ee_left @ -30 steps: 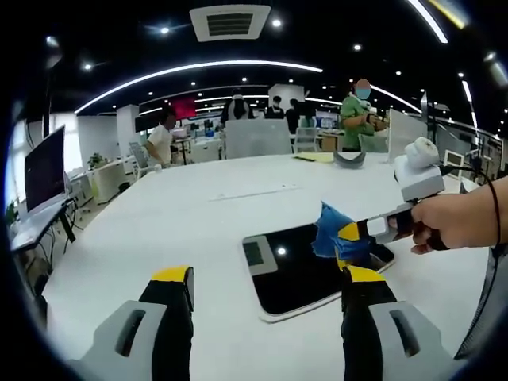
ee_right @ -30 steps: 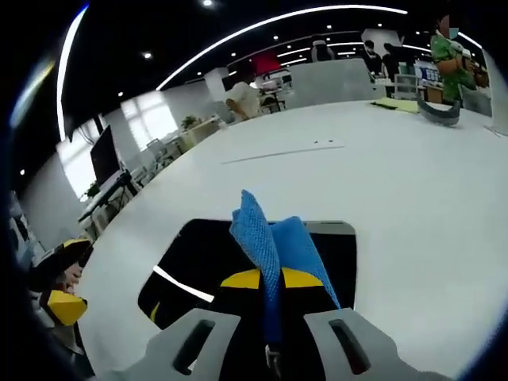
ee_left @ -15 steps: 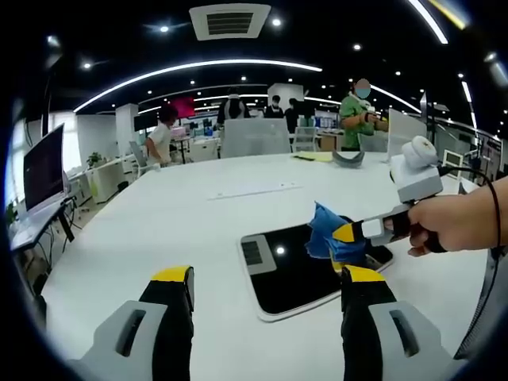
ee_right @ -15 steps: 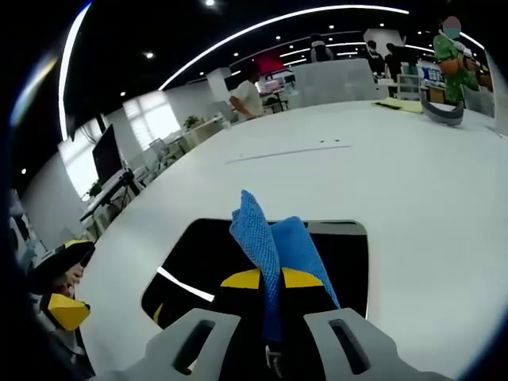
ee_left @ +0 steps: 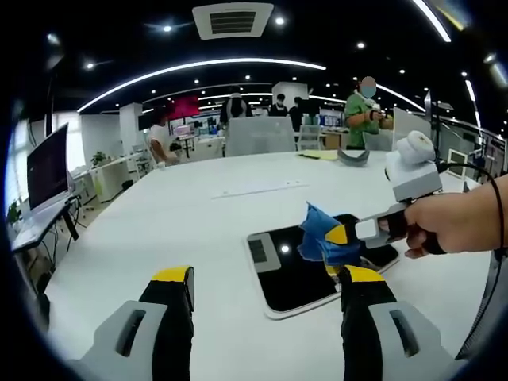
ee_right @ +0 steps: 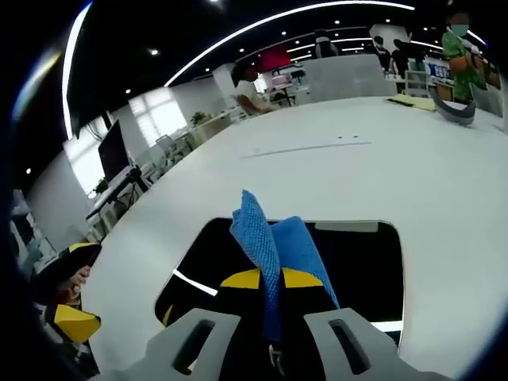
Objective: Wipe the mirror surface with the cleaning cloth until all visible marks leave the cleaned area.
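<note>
I am seeing the mirror (ee_left: 317, 266) lying flat on the white bench (ee_left: 175, 230), a dark rectangular slab with rounded corners and a thin pale edge. Its glass is reading almost black and is throwing back ceiling lights: one bright dot in the left gripper view, a slim white streak in the right gripper view. A grey rectangular patch is showing near the mirror's left end in the left gripper view; I cannot tell whether it is a mark or a reflection.

The cleaning cloth (ee_right: 274, 246) is bright blue, with a fine woven texture, bunched into upright folds. My right tongs (ee_right: 270, 278) are pinching it between the yellow tips, with the cloth sticking up past them over the mirror. In the left gripper view the right tongs (ee_left: 337, 236) are coming in from the right, held by a hand (ee_left: 452, 226), with the cloth over the mirror's right half; I cannot tell if it is touching the glass.

My left tongs (ee_left: 268, 278) are standing wide apart with nothing between them, hovering over the bench on the near side of the mirror.

Beyond the mirror, people are standing at the bench's far end.
</note>
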A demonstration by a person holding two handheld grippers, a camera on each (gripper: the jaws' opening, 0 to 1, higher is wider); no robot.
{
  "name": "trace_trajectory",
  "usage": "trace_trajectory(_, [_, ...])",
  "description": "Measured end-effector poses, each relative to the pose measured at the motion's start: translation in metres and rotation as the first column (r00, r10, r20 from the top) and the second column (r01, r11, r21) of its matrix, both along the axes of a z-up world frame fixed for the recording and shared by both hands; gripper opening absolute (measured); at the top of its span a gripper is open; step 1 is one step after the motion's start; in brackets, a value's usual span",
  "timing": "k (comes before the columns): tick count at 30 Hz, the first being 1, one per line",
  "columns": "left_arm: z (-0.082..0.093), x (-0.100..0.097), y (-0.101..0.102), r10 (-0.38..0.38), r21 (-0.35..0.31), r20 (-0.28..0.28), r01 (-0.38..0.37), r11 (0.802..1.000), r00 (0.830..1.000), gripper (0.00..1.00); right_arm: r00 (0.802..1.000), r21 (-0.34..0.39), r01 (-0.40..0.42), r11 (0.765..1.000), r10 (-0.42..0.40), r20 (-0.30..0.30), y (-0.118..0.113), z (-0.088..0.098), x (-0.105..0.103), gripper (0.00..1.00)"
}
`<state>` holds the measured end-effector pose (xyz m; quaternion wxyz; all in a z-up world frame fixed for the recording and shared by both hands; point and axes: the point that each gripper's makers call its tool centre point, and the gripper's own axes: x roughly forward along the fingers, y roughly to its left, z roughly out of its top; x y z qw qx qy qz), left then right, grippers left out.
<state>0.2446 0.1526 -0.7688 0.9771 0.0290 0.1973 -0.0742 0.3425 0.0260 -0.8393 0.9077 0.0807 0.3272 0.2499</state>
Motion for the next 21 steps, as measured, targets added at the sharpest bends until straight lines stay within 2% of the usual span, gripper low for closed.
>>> trace_trajectory(11, [-0.003, 0.000, -0.002, -0.008, 0.000, -0.011, 0.008, 1.000, 1.000, 0.75, 0.999, -0.008, -0.052, 0.999, 0.052, 0.005, 0.024, -0.001, 0.000, 0.03])
trace_trajectory(21, [-0.004, 0.000, -0.002, -0.008, -0.001, -0.014, 0.008, 1.000, 1.000, 0.75, 0.997, -0.015, -0.069, 0.998, 0.069, 0.024, 0.030, -0.002, 0.001, 0.03])
